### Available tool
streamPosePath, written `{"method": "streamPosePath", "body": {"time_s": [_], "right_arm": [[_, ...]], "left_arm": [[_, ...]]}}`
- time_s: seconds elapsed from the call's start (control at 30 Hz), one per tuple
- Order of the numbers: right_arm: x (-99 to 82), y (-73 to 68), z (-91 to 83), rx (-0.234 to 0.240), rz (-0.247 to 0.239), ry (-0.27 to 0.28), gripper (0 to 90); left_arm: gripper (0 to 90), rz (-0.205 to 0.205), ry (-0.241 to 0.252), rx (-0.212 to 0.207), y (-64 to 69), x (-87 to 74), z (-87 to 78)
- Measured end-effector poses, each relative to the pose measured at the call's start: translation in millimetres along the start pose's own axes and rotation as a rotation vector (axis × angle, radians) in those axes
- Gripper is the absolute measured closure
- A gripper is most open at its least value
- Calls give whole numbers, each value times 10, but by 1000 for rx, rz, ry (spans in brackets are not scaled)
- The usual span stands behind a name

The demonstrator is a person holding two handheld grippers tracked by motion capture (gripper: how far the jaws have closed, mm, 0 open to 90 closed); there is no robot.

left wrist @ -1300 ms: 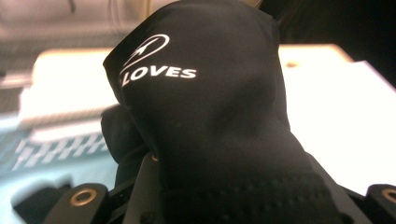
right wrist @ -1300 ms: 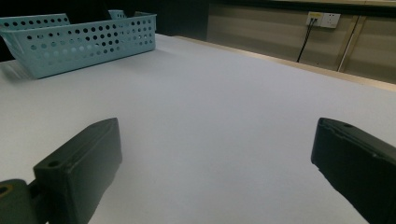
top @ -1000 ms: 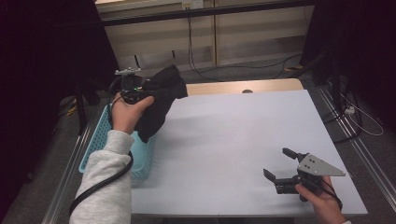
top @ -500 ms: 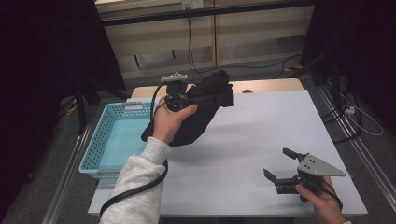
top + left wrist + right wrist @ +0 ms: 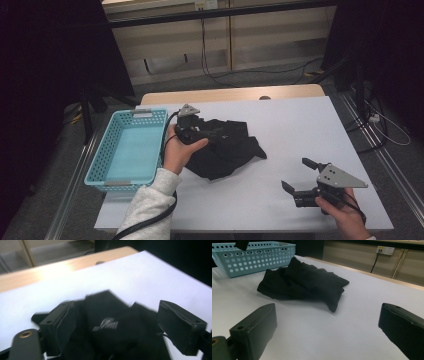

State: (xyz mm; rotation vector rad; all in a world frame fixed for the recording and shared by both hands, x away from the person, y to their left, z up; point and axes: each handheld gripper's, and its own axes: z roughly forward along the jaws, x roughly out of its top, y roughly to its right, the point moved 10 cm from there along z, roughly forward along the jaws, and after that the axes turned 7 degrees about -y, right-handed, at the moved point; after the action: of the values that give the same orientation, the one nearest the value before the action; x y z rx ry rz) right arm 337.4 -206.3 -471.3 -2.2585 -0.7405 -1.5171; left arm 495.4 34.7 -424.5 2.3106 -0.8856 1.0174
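Now the crumpled black cloth garment (image 5: 225, 147) lies in a loose heap on the white table top (image 5: 300, 125), left of its middle and just right of the light blue perforated plastic basket (image 5: 107, 165), apart from it. In the right gripper view the garment (image 5: 304, 282) rests flat with one corner trailing toward the near side, and the basket (image 5: 254, 255) stands behind it. A pale printed logo (image 5: 106, 325) shows on the cloth in the left gripper view.

The left gripper (image 5: 207, 134) sits at the garment's left edge; its jaws have just been opening and stand wide, the cloth (image 5: 117, 332) lying between them but not pressed by the pads. The right gripper (image 5: 299, 175) is released too, jaws spread over bare table near the right front corner, well apart from the garment.

Open white surface runs right and far of the cloth up to the pale wooden strip (image 5: 225, 95) along the far edge. Near the front edge, bare table lies between the two hands.
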Motion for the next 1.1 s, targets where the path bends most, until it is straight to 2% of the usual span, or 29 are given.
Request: {"method": "streamPosePath", "body": {"time_s": [0.17,0.27,0.43,0.63,0.77,0.83,0.9,1.1], "right_arm": [[-9,31,38,-5,7,-13,10],[-11,59,58,-9,12,-15,9],[-9,64,95,-5,17,-22,9],[-19,66,132,-3,31,-30,9],[-22,86,160,-10,40,-37,9],[-24,105,193,-15,46,-45,9],[-11,124,234,-21,54,-50,9],[13,200,402,-38,71,-77,15]], "left_arm": [[125,-5,-16,27,-60,-114,3],[113,13,-30,45,-67,-168,12],[95,24,-34,47,-37,-214,3],[85,9,-23,34,-6,-271,-6],[79,6,-34,37,-15,-311,-5],[74,-5,-21,33,-15,-332,2],[68,-2,-43,36,-18,-358,13],[63,-10,-50,41,-57,-392,-9]]}}
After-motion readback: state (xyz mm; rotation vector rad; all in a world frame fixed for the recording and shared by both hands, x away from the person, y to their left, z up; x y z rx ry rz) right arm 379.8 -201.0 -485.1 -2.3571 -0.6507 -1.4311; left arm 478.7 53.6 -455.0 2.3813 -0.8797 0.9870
